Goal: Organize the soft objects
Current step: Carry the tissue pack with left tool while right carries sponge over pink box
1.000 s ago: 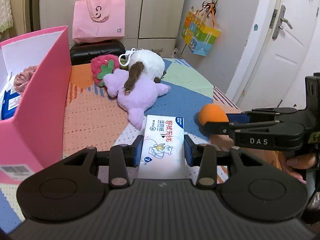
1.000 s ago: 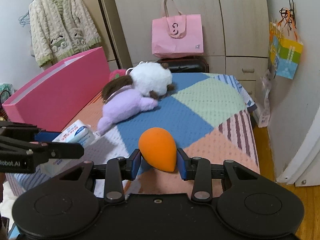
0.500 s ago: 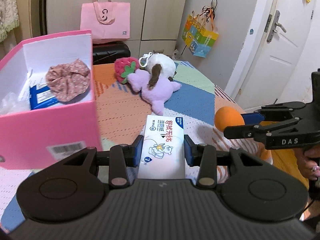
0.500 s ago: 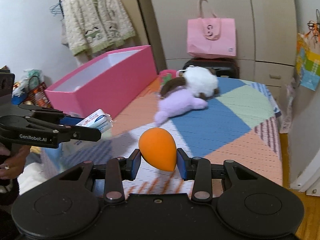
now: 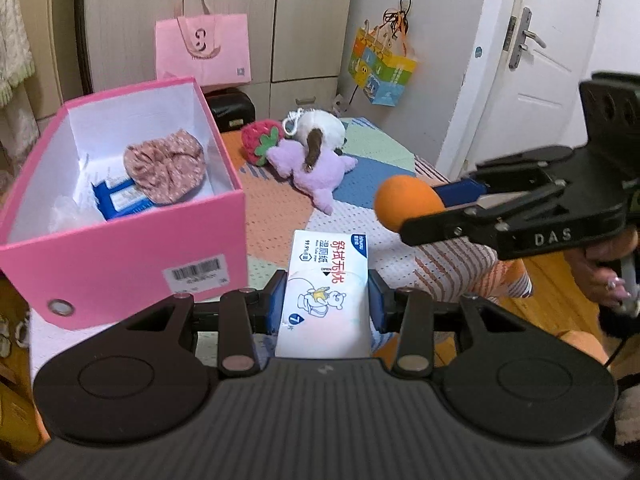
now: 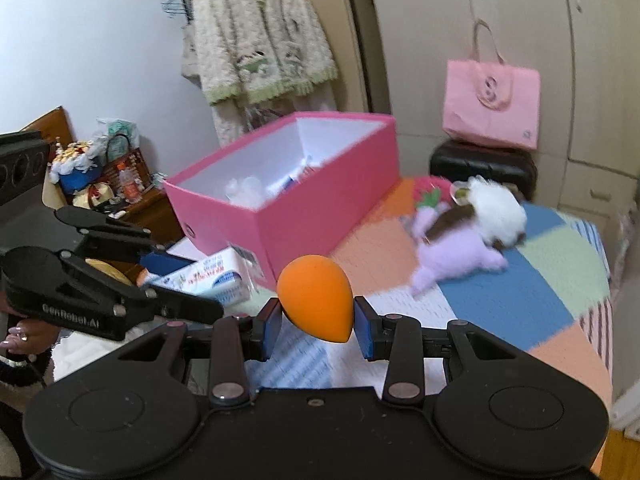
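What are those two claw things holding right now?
Left gripper: closed on the wet wipes pack.
Right gripper: closed on the orange sponge.

The box point(image 5: 132, 248) is bright pink outside and white inside, with a white barcode label on its front. In it lie a dusty-pink floral scrunchie point(image 5: 164, 164) and a blue-and-white packet point(image 5: 120, 200). The wipes pack point(image 5: 326, 288) is white with a blue corner tab, red characters and a cartoon bear. The sponge point(image 6: 316, 304) is plain orange. The bedspread point(image 5: 276, 208) is a patchwork of orange, blue, pale green and white, with striped patches. On it are a lilac plush point(image 5: 316, 168), a white-and-brown plush point(image 5: 320, 132) and a pink strawberry point(image 5: 258, 142) with green leaves. The tote bag point(image 5: 204, 50) is pale pink; the hanging cardigan point(image 6: 260, 36) is cream with green trim. Both claws are black with blue pads point(image 5: 276, 306).
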